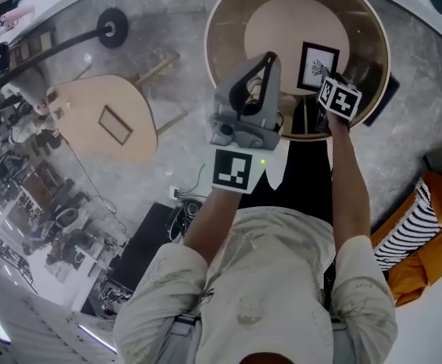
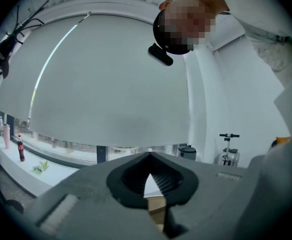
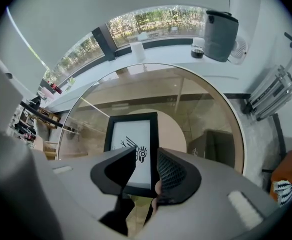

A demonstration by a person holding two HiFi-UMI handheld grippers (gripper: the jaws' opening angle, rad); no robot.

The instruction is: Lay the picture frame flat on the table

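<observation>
The picture frame (image 1: 317, 65), black-edged with a white print, lies flat on the round glass table (image 1: 222, 48) towards its right side. My right gripper (image 1: 330, 78) points steeply down over the frame's near edge. In the right gripper view the frame (image 3: 130, 134) shows in the gap of the right gripper (image 3: 147, 160); the jaws stand apart around its lower right part and the pads do not press on it. My left gripper (image 1: 269, 59) hangs raised over the table's near left, away from the frame. In the left gripper view the left gripper (image 2: 150, 155) has its jaw tips touching, with nothing held.
Under the glass top (image 3: 201, 99) sits a round wooden base (image 1: 281, 25). A light wooden chair (image 1: 103, 116) and a black lamp base (image 1: 113, 29) stand on the floor to the left. An orange and striped cushion (image 1: 425, 230) lies at the right. A grey container (image 3: 221, 31) stands on the sill.
</observation>
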